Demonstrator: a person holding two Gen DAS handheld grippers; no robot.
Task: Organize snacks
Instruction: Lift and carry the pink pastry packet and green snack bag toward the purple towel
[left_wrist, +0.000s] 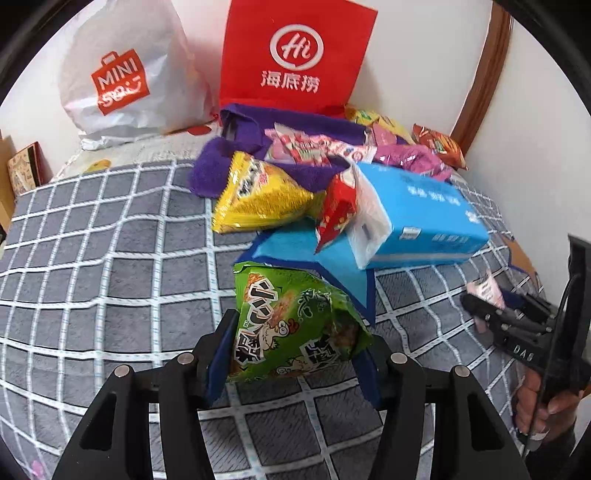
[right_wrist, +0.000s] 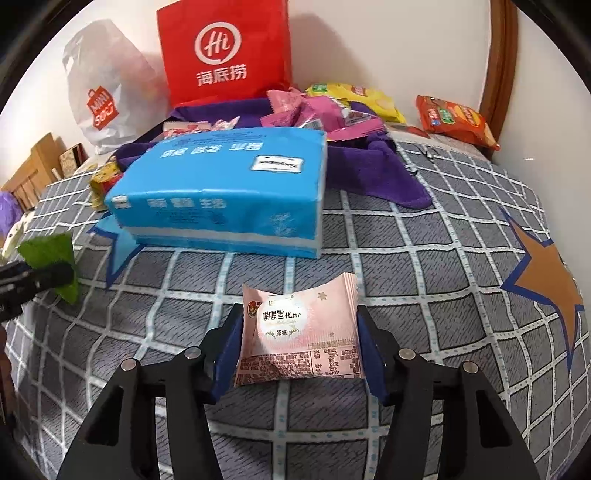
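My left gripper (left_wrist: 295, 354) is shut on a green snack bag (left_wrist: 291, 325) and holds it above the grey checked bedspread (left_wrist: 110, 280). My right gripper (right_wrist: 299, 339) is shut on a pale pink snack packet (right_wrist: 301, 332), held above the bedspread (right_wrist: 424, 258). The right gripper also shows at the right edge of the left wrist view (left_wrist: 491, 306), with the pink packet (left_wrist: 487, 288) in it. The green bag shows at the left edge of the right wrist view (right_wrist: 51, 258). More snacks lie on a purple towel (left_wrist: 251, 122): a yellow bag (left_wrist: 258, 195), a red packet (left_wrist: 336, 210), pink packets (right_wrist: 314, 114).
A blue tissue pack (left_wrist: 424, 210) lies mid-bed, also in the right wrist view (right_wrist: 229, 192). A red Haidilao bag (left_wrist: 295, 55) and a white Miniso bag (left_wrist: 125, 74) stand against the wall. An orange-red snack bag (right_wrist: 458, 120) lies by the wooden frame (right_wrist: 498, 55).
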